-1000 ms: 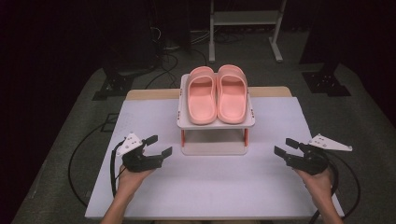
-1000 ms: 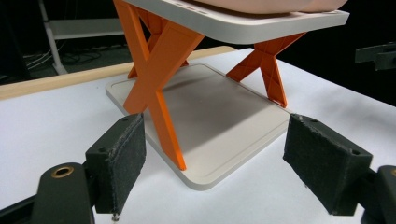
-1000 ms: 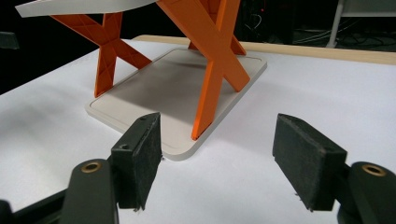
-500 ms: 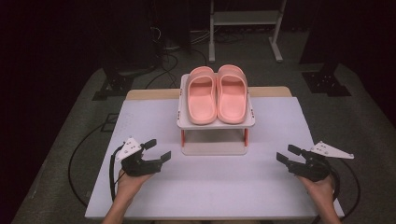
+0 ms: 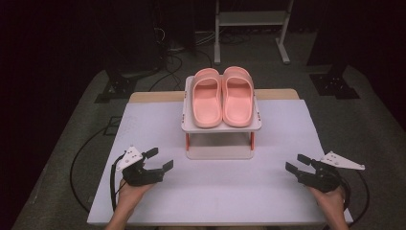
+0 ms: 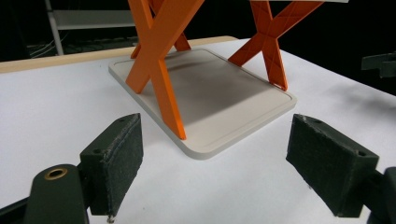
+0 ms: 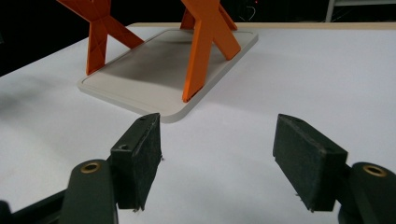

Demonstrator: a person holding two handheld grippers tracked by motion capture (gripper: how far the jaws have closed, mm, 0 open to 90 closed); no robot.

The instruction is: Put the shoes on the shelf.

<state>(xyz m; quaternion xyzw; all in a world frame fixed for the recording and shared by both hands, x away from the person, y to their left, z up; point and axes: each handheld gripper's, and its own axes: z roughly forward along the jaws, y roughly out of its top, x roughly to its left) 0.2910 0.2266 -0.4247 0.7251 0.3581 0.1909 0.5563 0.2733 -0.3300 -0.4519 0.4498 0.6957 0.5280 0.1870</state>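
Note:
A pair of pink slippers (image 5: 222,96) lies side by side on the top shelf of a small white rack (image 5: 220,125) with orange X-shaped legs (image 6: 161,70) and a grey base plate (image 6: 219,98), at the middle back of the white table (image 5: 143,124). My left gripper (image 5: 159,159) rests low at the table's front left, open, nothing between its pads (image 6: 119,161). At the front right, my right gripper (image 5: 298,163) is open too, pointing toward the rack's base (image 7: 154,65), pads (image 7: 140,156) bare.
A wooden strip (image 5: 153,97) edges the table's far side. Beyond it stand a white metal frame (image 5: 251,21), dark stands and cables on grey floor. Cables trail off the table's left and right front corners.
Both hands have drawn back toward the table's front edge and sunk lower, the right one more. The rack and slippers have not moved.

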